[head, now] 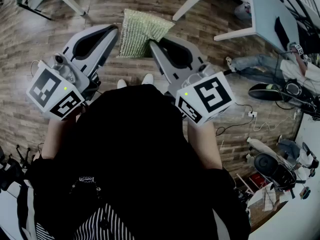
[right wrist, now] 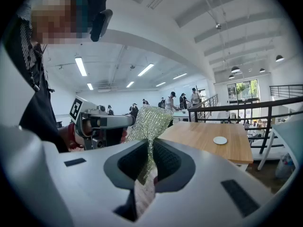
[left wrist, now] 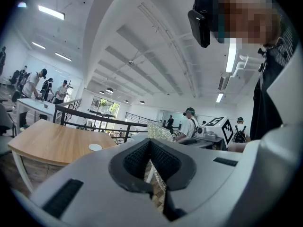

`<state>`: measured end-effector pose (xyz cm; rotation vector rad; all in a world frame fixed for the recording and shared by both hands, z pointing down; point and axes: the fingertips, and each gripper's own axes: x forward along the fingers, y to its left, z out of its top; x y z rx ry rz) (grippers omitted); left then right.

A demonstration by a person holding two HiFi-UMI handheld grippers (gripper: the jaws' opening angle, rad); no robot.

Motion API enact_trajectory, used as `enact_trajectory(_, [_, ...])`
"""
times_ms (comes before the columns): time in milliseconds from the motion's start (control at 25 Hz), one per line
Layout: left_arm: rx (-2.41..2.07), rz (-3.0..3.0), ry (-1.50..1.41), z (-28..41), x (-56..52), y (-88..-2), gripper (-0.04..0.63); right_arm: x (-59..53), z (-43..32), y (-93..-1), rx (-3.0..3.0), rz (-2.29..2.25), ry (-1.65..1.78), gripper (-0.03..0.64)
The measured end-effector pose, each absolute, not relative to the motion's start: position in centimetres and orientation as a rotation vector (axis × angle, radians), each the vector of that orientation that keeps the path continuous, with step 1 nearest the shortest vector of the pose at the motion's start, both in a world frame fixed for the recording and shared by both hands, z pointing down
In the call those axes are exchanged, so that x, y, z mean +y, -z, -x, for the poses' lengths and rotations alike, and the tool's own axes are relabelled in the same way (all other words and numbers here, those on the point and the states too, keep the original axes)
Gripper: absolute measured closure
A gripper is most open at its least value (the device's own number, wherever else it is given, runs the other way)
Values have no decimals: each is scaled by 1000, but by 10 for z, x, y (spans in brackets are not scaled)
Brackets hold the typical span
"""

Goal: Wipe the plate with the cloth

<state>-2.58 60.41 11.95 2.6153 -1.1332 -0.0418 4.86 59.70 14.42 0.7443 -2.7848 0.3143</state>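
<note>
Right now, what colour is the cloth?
Pale yellow-green, with a shiny netted weave. The cloth shows best in the head view.

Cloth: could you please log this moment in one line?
cloth: spread between grippers | left gripper: shut on cloth | right gripper: shut on cloth | plate: on table

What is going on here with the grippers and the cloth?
A person holds a gripper in each hand. The left gripper and right gripper are both shut on a green cloth, held up between them above the floor. The white plate sits on a wooden table farther off, untouched. Wiping has not begun.
</note>
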Motion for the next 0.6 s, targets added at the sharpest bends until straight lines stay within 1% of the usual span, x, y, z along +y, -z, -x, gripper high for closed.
enact_trajectory(240, [-1124,-2615,70,-11,609,-115,606,602,-83,-137,-2801,-743,-273,577])
enact_trajectory(360, [-1107,-2600,124,-24,607,-112,606,598,-101,-141,-2810,-760,-330,575])
enact_trajectory(480, [-1098,-2618,51,-43,597,-118,604,588,-123,-142,-2844,-765,-397,574])
enact_trajectory(600, [-1075,-2640,-3,-69,588,-122,604,579,-146,-145,-2853,-765,-395,574])
